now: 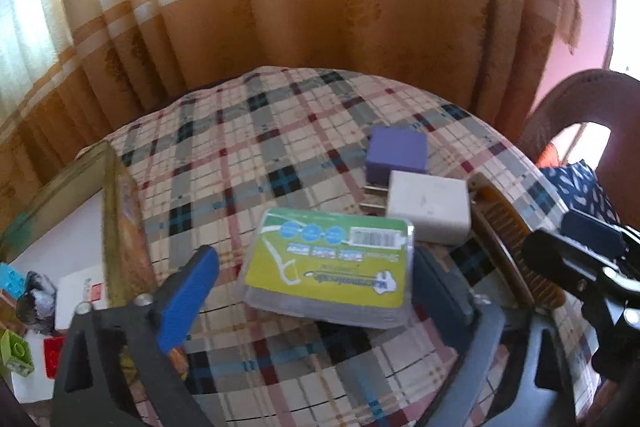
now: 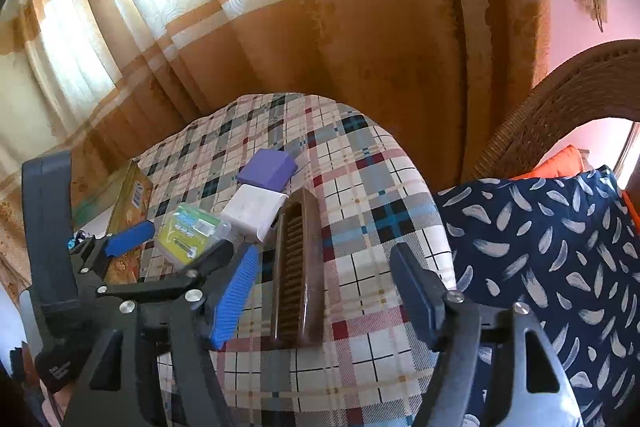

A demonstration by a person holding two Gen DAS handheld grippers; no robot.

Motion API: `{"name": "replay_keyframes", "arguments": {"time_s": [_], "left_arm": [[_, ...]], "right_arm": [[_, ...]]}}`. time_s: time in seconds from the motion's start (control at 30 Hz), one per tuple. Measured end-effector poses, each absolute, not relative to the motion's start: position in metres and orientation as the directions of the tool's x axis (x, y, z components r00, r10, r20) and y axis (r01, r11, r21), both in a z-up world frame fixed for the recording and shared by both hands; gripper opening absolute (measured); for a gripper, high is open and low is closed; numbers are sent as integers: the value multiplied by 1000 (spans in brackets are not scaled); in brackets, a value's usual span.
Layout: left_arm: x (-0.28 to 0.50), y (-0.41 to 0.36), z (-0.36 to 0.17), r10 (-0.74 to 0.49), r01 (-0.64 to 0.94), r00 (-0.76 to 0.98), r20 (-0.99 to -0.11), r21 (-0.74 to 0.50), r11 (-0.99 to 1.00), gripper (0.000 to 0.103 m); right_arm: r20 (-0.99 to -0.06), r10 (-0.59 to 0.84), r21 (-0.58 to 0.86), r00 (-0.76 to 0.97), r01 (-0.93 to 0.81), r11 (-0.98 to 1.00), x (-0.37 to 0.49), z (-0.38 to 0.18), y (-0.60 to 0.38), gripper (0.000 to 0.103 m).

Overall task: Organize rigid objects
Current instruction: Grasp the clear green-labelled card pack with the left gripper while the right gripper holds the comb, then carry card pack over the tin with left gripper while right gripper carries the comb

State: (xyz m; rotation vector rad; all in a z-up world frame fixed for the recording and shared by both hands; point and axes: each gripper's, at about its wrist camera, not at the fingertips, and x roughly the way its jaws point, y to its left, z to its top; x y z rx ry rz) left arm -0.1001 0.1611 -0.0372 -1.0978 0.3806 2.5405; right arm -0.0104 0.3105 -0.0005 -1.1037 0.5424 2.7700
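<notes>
On the plaid-covered table (image 1: 280, 131) lie a clear box with a green-yellow label (image 1: 330, 269), a white charger (image 1: 430, 207), a purple block (image 1: 396, 151) and a brown comb (image 1: 508, 247). My left gripper (image 1: 316, 287) is open, its fingers either side of the green-labelled box. My right gripper (image 2: 324, 299) is open around the near end of the brown comb (image 2: 298, 267). The box (image 2: 192, 231), white charger (image 2: 256, 213) and purple block (image 2: 267, 169) lie left of the comb in the right wrist view.
A cardboard box (image 1: 120, 227) stands at the table's left edge, with toy bricks (image 1: 16, 359) below it. A wicker chair (image 2: 560, 107) with a navy patterned cushion (image 2: 560, 267) stands at the right. Curtains (image 1: 280, 7) hang behind.
</notes>
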Motion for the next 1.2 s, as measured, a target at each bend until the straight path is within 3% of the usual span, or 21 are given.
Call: {"name": "replay_keyframes", "arguments": {"time_s": [0.07,0.43,0.57,0.7,0.97,1.07,1.2], "left_arm": [[-100,157,-35,192,-392,-653,-732,111,-913,82],[-73,151,-29,238,-428,-660,-712,97,-899,81],[-62,142,-30,281,-434,-628,-726,27,-900,81],[-54,131,-23,275,-418,-637,-720,22,-908,81],[-43,111,-19,290,-397,-636,-715,-19,-917,81],[-39,109,-19,292,-397,-636,-714,-21,-917,81],[-33,108,-17,291,-403,-648,-704,-7,-915,81]], "right_arm": [[-684,-16,273,-729,-236,-932,-10,0,309,71],[-698,-24,218,-716,-181,-959,-14,4,297,71],[-729,-18,156,-684,-141,-978,-22,3,286,70],[-768,-3,103,-640,-119,-988,-34,0,277,47],[-783,129,-95,-609,-89,-992,-45,-5,253,46],[-772,208,-188,-601,-98,-977,-44,-7,247,31],[-763,162,-118,-626,-111,-987,-36,-4,259,28]]}}
